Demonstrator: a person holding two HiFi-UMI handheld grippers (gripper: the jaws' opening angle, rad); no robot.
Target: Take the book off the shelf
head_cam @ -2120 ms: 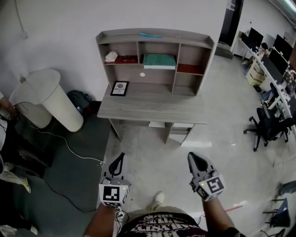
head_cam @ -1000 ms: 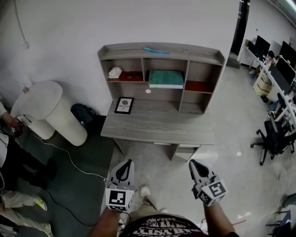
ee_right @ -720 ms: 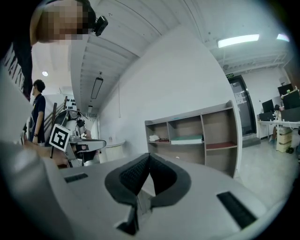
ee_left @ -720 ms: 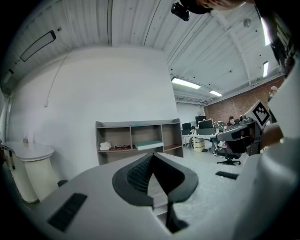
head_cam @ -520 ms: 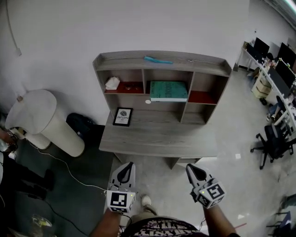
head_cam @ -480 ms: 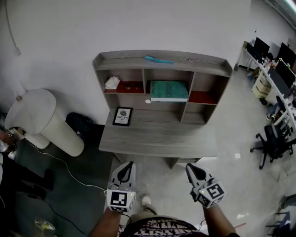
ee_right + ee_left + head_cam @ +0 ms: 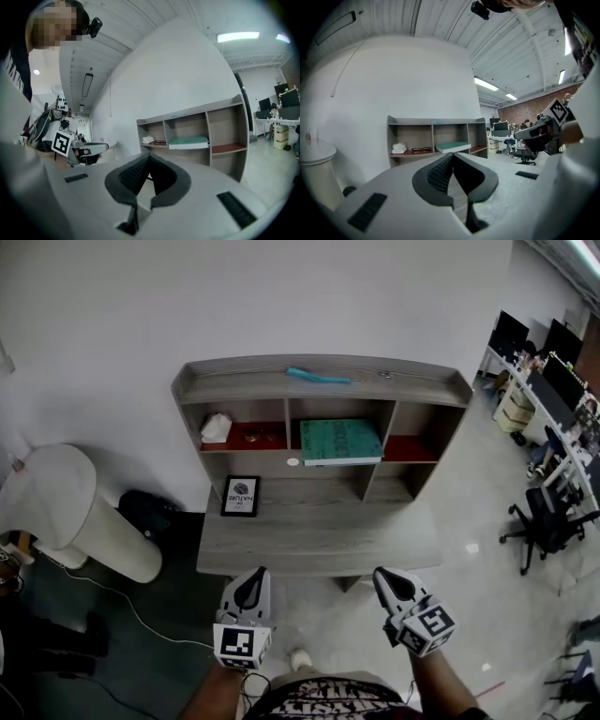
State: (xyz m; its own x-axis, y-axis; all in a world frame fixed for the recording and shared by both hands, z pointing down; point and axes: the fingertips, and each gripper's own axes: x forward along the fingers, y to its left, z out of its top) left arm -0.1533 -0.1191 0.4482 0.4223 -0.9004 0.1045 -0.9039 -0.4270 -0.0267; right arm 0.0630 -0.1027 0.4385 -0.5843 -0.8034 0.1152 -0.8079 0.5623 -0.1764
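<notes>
A green book (image 7: 340, 440) lies flat in the middle compartment of the grey desk shelf (image 7: 323, 390); it also shows as a green book (image 7: 452, 146) in the left gripper view and a green book (image 7: 189, 141) in the right gripper view. My left gripper (image 7: 250, 583) and right gripper (image 7: 384, 579) hang side by side in front of the desk's near edge, well short of the shelf. Both have their jaws pressed together with nothing between them.
A framed picture (image 7: 241, 495) leans on the desk top (image 7: 319, 535). The left compartment holds a white object (image 7: 216, 427) and glasses (image 7: 258, 435). A teal item (image 7: 319, 377) lies on the shelf's top. A white round table (image 7: 70, 507) stands left, office chairs (image 7: 544, 521) right.
The desk and shelf have come closer and lower in the head view as I walked toward them. Both grippers stayed shut and kept their places at the frame's bottom.
</notes>
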